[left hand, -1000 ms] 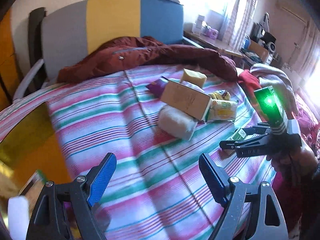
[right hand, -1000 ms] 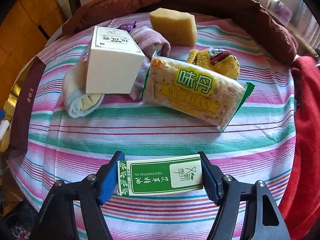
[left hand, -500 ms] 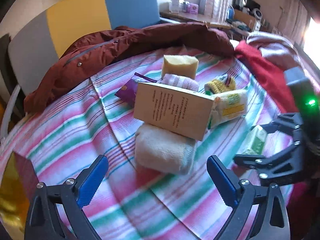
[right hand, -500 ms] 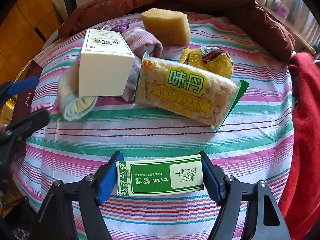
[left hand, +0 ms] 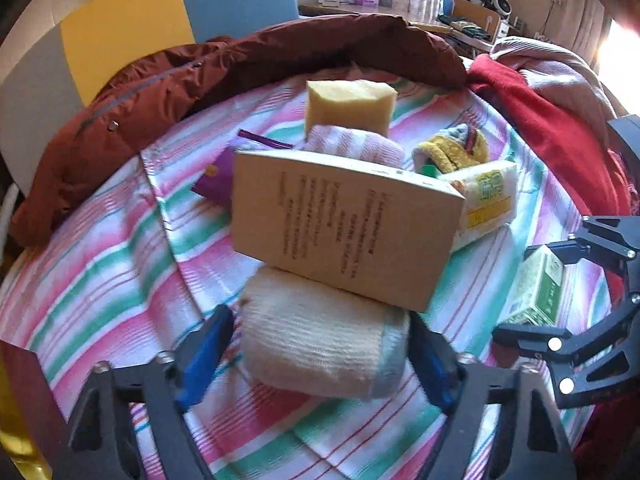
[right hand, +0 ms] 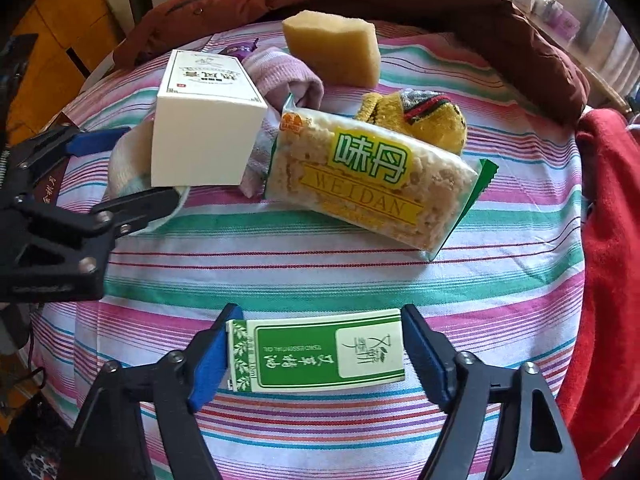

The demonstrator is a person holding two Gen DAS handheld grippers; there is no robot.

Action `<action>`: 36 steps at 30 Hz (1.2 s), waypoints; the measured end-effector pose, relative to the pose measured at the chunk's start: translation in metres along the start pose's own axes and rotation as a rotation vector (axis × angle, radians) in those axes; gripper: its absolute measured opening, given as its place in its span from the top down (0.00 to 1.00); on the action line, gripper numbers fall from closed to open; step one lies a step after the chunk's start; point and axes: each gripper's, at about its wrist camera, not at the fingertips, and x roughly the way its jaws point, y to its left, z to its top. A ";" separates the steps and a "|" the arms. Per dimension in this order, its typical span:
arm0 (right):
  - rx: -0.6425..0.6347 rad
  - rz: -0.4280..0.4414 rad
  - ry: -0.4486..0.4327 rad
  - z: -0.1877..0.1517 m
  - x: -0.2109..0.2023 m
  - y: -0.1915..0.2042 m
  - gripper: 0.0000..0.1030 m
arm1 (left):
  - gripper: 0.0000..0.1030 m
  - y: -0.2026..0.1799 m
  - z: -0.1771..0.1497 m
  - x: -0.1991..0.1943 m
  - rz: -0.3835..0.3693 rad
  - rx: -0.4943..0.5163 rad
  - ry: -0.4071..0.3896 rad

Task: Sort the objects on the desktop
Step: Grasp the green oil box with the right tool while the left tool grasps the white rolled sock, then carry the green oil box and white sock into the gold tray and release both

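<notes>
Left tongs (left hand: 320, 354) advanced, w/ jaws open astride rolled white sock (left hand: 320, 348) under box (left hand: 340, 224) mid-bed for pickup; right tongs (right hand: 316, 354) open, flanking green carton (right hand: 316, 350) at near edge.

I see a cloth (right hand: 320, 272) striped in pink, teal, white and thin red lines. On it my right gripper's (right hand: 316, 356) blue pads (right hand: 208, 364) flank a small box (right hand: 320, 350) in green and white with a leaf border. The snack pack (right hand: 372, 184) is clear with a green-and-yellow label. The carton (right hand: 204, 132) is white from my right view, tan with brown print from the left. The sponge (right hand: 332, 52) is yellow, one sock (left hand: 320, 344) cream, another (right hand: 280, 76) pale pink, a third (right hand: 420, 116) mustard with red and dark bands. The jacket (left hand: 280, 52) is maroon.
</notes>
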 end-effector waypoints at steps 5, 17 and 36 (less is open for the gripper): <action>-0.001 0.004 -0.011 0.005 -0.006 0.003 0.30 | 0.30 -0.004 -0.007 -0.006 0.006 -0.006 -0.017; -0.070 0.086 -0.065 0.001 -0.018 0.011 0.30 | 0.30 -0.001 -0.056 -0.059 -0.037 -0.191 -0.068; -0.115 0.140 -0.139 -0.019 -0.045 0.023 0.30 | 0.30 0.078 -0.145 -0.174 0.091 -0.448 -0.257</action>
